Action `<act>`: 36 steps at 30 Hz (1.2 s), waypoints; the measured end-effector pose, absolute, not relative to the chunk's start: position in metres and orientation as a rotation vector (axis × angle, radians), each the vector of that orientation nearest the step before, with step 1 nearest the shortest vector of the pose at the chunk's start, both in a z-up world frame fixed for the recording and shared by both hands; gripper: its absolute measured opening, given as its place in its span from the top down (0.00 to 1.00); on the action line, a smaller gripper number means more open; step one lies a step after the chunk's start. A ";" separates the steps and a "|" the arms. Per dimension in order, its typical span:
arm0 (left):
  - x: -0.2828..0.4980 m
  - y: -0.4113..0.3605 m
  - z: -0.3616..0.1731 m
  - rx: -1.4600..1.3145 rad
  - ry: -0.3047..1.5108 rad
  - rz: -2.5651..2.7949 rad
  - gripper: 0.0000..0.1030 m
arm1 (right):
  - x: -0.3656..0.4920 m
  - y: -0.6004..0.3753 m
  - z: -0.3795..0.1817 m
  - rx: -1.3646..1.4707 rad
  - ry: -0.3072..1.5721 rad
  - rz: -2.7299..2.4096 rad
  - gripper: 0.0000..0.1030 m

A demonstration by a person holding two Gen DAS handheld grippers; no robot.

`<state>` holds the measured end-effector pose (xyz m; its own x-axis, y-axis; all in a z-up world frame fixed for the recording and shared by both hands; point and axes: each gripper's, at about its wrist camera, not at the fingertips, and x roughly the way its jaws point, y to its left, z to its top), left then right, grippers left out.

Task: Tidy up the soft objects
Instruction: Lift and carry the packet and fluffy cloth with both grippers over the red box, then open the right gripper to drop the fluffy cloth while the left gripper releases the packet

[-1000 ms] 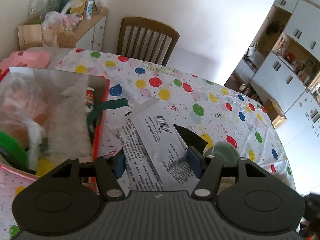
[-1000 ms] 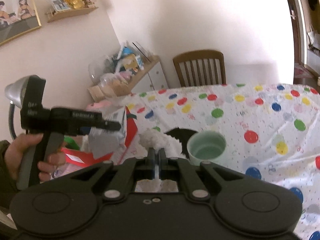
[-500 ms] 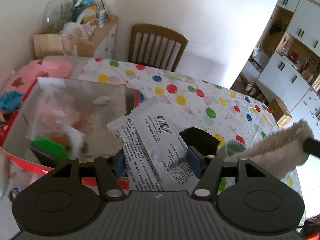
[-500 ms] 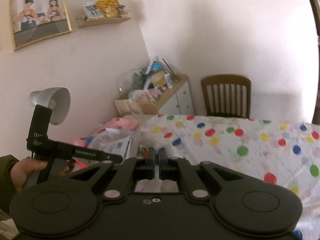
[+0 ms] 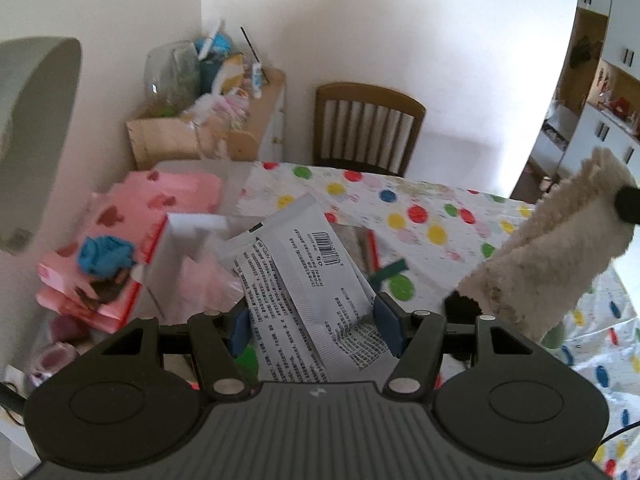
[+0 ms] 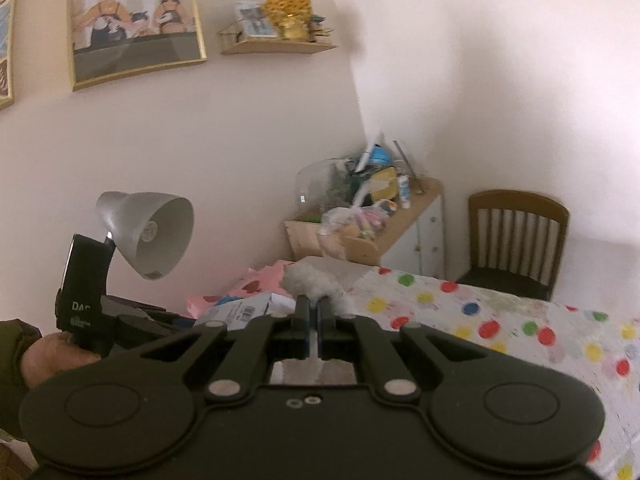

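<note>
My left gripper (image 5: 314,326) is shut on a white printed packet (image 5: 304,272), whose sides press against the blue pads (image 5: 240,330). The packet sticks out forward above the table (image 5: 420,216), which has a dotted cloth. At the right edge of the left wrist view hangs a cream fleecy cloth (image 5: 560,248), pinched at its top by a black fingertip (image 5: 626,204). In the right wrist view my right gripper (image 6: 314,306) is shut on that fleecy cloth (image 6: 312,280), which puffs out past the closed fingers. The left gripper (image 6: 92,300) and the hand holding it (image 6: 52,356) show at the left there.
A grey desk lamp (image 6: 152,232) stands close on the left. Pink heart-print boxes (image 5: 160,196) with a blue rag (image 5: 104,256) lie at the table's left end. A cluttered wooden cabinet (image 5: 224,132) and a wooden chair (image 5: 366,128) stand by the back wall.
Both grippers have risen and tilted up with their loads. The red-rimmed box has slid out of the left view, and the fleecy cloth has come up into that view at the right.
</note>
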<state>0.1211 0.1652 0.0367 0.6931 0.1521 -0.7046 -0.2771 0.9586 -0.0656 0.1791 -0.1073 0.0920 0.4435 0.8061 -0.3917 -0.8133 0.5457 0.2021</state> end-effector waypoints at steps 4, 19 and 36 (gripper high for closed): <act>0.124 0.179 0.036 -0.141 0.769 0.272 0.40 | 0.184 -0.078 0.092 -0.025 0.469 1.038 0.98; 0.139 0.234 0.003 -0.146 0.850 0.365 0.40 | 0.217 0.009 0.083 0.012 0.492 1.096 0.98; 0.163 0.259 -0.037 -0.180 0.888 0.383 0.40 | 0.237 0.042 -0.022 -0.138 0.748 1.001 0.98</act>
<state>0.1632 0.2589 -0.0367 0.5688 0.2504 -0.7835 -0.3978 0.9175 0.0044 0.2369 0.0415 -0.0219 0.3166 0.7124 -0.6263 -0.8027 0.5530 0.2234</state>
